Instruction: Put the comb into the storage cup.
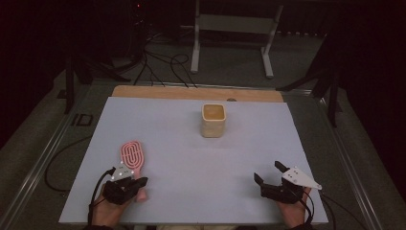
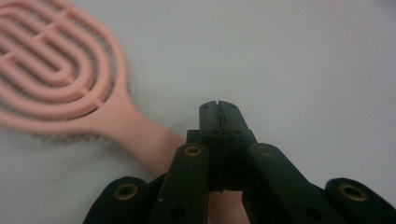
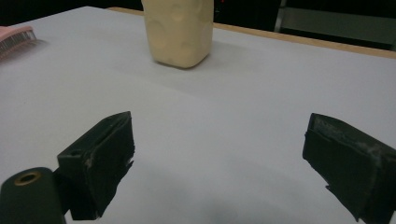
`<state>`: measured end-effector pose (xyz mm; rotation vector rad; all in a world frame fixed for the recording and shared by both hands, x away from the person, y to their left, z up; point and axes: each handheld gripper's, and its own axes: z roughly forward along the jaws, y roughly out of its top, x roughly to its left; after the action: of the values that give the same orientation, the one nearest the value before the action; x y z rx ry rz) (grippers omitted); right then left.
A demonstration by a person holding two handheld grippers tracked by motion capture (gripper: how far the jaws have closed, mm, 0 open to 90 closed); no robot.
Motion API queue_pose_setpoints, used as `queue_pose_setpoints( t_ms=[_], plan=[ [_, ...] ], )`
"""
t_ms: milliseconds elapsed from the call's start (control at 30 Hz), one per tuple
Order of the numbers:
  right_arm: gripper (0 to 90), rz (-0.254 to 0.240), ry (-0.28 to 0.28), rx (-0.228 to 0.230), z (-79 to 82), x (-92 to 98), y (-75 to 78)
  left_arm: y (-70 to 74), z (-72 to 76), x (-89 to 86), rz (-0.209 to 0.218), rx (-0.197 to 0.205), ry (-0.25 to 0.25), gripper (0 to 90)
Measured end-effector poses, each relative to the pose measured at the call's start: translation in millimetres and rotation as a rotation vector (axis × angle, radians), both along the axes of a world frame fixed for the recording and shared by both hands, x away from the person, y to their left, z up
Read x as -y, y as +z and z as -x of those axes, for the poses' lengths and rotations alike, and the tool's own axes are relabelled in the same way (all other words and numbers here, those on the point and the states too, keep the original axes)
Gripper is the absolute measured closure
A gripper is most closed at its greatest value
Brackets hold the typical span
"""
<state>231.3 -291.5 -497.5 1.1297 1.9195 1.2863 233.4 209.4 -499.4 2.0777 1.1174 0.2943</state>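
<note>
Pink brush (image 1: pixel 132 155) flat on the white table (image 1: pixel 191 153) near the front left corner, head toward the back edge, handle toward the front edge and partly under the left gripper (image 1: pixel 128 182). Left jaws pressed together, empty, tips just beside the handle rather than around it; probably parked there, or about to part and take the handle, the narrowest and easiest part to clamp. Brush head an oval of looped plastic ribs with open slots, smooth and glossy, dark bristles underneath. Right gripper (image 1: pixel 269 173) near the front right corner, jaws wide apart, holding nothing, aimed at the cup (image 1: pixel 213 120). Cup well apart, upright toward the middle of the back edge: cream, squarish with rounded corners, slightly dimpled walls, open top, likely a holder for the brush.
</note>
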Motion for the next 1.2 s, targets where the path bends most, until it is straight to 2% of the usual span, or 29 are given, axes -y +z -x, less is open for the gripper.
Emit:
queue_pose_setpoints(
  t_ms=[133, 200, 233, 467, 600, 700, 833, 1200],
  plan=[
    [8.8, -0.003, -0.001, -0.001, -0.1, 0.0, -0.2, 0.3, 1.8, -11.9, 0.008, -0.011, 0.025, 89.9],
    [8.8, -0.004, 0.0, 0.0, -0.2, 0.0, -0.2, 0.3, 1.8, -11.9, 0.008, -0.011, 0.025, 89.9],
    [8.9, -0.004, 0.0, 0.0, -0.2, 0.0, -0.1, 1.1, 2.2, -17.3, 0.011, -0.006, 0.048, 89.8],
    [8.8, -0.001, 0.004, 0.002, -0.5, -0.3, -0.4, 2.6, 2.1, -30.7, 0.023, 0.015, 0.116, 89.3],
    [8.9, -0.001, 0.005, 0.0, -0.6, -1.0, -0.6, 3.7, 2.6, -31.8, 0.048, 0.018, 0.109, 89.4],
    [8.9, -0.001, 0.007, 0.0, -0.8, -1.5, -0.9, 4.0, 1.8, -25.5, 0.039, 0.014, 0.084, 89.3],
    [8.8, 0.001, 0.007, 0.001, -0.7, -1.6, -0.8, 1.2, 0.2, -19.0, -0.007, 0.0, 0.068, 89.2],
    [8.8, 0.001, 0.008, 0.003, -0.9, -1.5, -0.8, -0.8, -0.6, -27.8, -0.042, 0.0, 0.149, 88.3]
  ],
)
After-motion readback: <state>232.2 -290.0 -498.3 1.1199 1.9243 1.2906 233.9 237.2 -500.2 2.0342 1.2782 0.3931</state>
